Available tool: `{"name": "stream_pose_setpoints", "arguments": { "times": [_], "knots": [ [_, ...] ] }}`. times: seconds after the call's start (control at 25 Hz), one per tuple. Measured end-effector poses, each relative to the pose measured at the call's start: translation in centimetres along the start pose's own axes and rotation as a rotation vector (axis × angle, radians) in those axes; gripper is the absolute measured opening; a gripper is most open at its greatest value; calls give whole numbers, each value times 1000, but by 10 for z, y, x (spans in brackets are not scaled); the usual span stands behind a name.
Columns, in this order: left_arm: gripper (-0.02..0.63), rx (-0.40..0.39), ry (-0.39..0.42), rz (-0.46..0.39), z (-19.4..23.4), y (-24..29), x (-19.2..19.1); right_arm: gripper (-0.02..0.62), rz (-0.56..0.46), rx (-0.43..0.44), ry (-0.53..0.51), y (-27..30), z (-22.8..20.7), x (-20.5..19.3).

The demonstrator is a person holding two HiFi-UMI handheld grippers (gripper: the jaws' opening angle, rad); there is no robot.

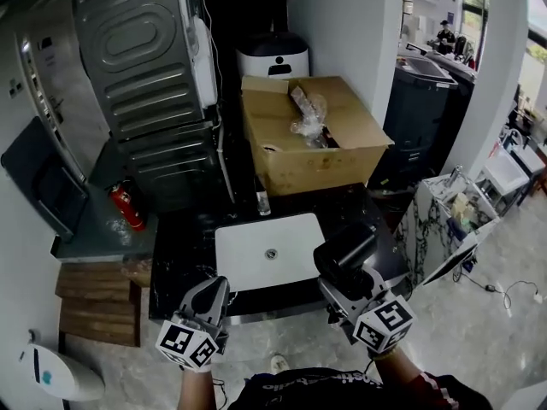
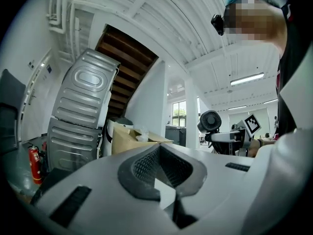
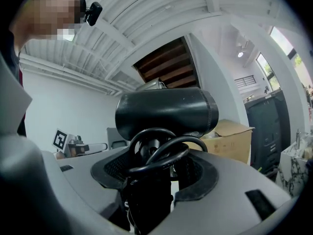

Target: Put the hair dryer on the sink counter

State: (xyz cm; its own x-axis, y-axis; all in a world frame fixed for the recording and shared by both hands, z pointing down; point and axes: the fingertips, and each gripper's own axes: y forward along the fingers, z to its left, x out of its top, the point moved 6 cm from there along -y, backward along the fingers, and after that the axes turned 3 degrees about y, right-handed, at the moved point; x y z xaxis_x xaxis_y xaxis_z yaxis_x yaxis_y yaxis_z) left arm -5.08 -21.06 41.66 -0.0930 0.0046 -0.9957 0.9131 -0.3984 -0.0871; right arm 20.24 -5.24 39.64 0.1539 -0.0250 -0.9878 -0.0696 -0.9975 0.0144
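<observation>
**A:** Where's the black plastic hair dryer hanging?

**B:** Your right claw is clamping its handle at 4 o'clock of the white basin. Your left claw is sitting pressed together, empty. The top-heavy dryer is risking swivelling off the black marble worktop.

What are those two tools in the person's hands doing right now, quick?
Left tool: closed, holding nothing.
Right tool: closed on the black hair dryer.

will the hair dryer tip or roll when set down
The hair dryer looks top-heavy, its fat barrel above the handle clamped in the right gripper, so it likely tips over. Its coiled cord may nudge it askew.
</observation>
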Motion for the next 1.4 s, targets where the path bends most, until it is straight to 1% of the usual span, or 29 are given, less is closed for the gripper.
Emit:
{"name": "stream_pose_setpoints", "arguments": {
  "times": [0.16,0.28,0.44,0.56,0.72,0.88,1.08,1.24,1.4],
  "knots": [
    [14,-20,-12,-9,38,12,6,287,2,-3,-7,38,10,7],
    [14,-14,-25,-13,60,19,6,287,11,-14,-14,54,12,7],
    [14,-7,-63,-12,74,25,-3,287,53,-21,-15,68,7,2],
    [14,3,-75,-7,83,32,-8,285,64,-12,-9,79,3,2],
    [14,15,-75,-12,85,45,-7,287,68,20,-20,92,-7,5],
    [14,23,-47,-3,85,52,-6,287,79,61,-10,106,-17,3],
    [14,78,-60,-12,92,59,0,287,83,99,-17,121,-27,7],
    [14,112,-52,-14,97,63,2,287,81,133,-17,133,-34,11],
    [14,156,-49,-12,103,58,4,285,98,189,-23,149,-31,10]
  ]
}}
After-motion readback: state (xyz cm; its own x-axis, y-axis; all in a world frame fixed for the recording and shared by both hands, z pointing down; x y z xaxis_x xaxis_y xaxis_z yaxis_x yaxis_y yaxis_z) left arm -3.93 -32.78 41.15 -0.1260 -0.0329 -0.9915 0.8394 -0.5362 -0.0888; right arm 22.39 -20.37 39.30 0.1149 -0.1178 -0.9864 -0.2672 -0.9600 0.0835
